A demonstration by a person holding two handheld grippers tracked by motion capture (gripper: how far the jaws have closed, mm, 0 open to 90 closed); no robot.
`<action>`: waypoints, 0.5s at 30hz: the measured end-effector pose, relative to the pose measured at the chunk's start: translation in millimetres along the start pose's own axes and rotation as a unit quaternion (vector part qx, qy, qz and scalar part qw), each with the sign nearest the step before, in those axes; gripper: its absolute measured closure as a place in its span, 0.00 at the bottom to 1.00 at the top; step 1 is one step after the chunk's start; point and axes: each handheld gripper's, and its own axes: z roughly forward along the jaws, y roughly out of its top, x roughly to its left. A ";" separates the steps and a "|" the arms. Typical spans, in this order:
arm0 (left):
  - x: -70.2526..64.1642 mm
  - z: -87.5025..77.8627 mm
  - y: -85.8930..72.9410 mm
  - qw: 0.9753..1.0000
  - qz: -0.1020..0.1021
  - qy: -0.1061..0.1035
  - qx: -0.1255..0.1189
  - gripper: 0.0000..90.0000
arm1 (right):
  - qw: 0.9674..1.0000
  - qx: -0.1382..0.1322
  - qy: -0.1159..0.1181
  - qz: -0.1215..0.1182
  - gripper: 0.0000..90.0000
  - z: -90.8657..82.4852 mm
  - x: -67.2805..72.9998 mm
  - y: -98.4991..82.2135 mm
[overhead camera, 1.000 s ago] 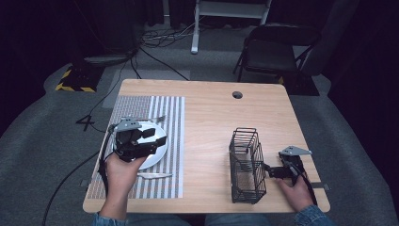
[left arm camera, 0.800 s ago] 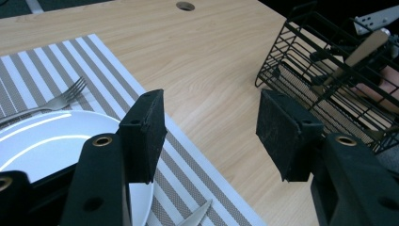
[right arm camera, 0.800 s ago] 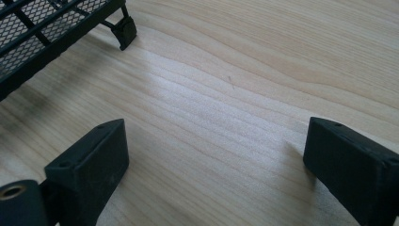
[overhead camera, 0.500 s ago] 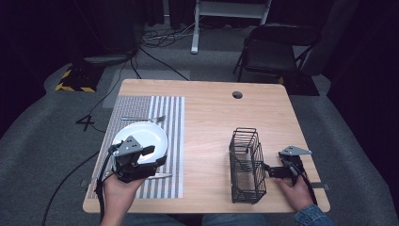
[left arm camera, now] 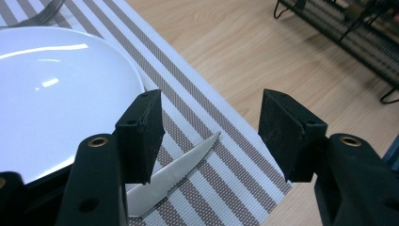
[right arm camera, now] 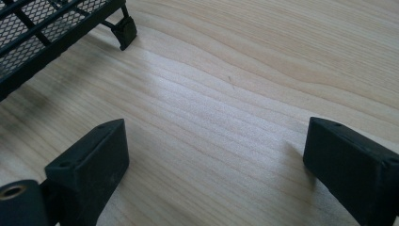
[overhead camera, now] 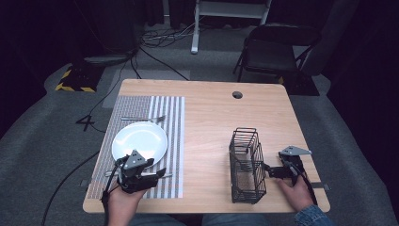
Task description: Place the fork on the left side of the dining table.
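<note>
Left gripper (overhead camera: 157,173): has drawn back off the plate to the near mat edge; jaws wide, empty, over the knife (left arm camera: 176,167)
Right gripper (right arm camera: 214,165): unmoved; jaws wide, empty, beside the basket (overhead camera: 247,165)
Plate (overhead camera: 139,140): now uncovered; knife looks next
Fork (overhead camera: 143,118): beyond plate

A: What colour is the worktop (overhead camera: 211,122)?
B: Pale wood, with a fine wavy grain. A placemat (overhead camera: 171,141) on it carries narrow stripes, grey-brown and white.
A: And the plate (overhead camera: 139,140)?
B: Plain glossy white. The knife (left arm camera: 181,165) beside it is bright silver, its edge serrated; the fork (overhead camera: 141,118) is silver too.
A: The basket (overhead camera: 247,165)?
B: Black wire, with a fine black mesh floor.
A: The tools?
B: The left claw (left arm camera: 211,136) and right claw (right arm camera: 211,155) are matt black with brass-coloured rivets; each carries a grey plate on top.
A: Round about?
B: Grey carpet (overhead camera: 47,141), a black chair (overhead camera: 277,52).
</note>
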 end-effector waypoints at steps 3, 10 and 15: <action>-2.3 6.4 -3.4 1.000 0.010 0.000 0.010 0.45 | 1.000 0.000 0.000 0.000 0.08 0.0 0.0 0.0; -8.2 22.4 -11.3 0.999 0.017 -0.016 0.041 0.45 | 1.000 -0.001 0.001 -0.001 0.09 -0.1 0.0 -0.1; -14.5 35.6 -15.8 0.996 0.035 -0.024 0.082 0.45 | 1.000 -0.002 0.001 -0.001 0.09 -0.2 0.1 -0.2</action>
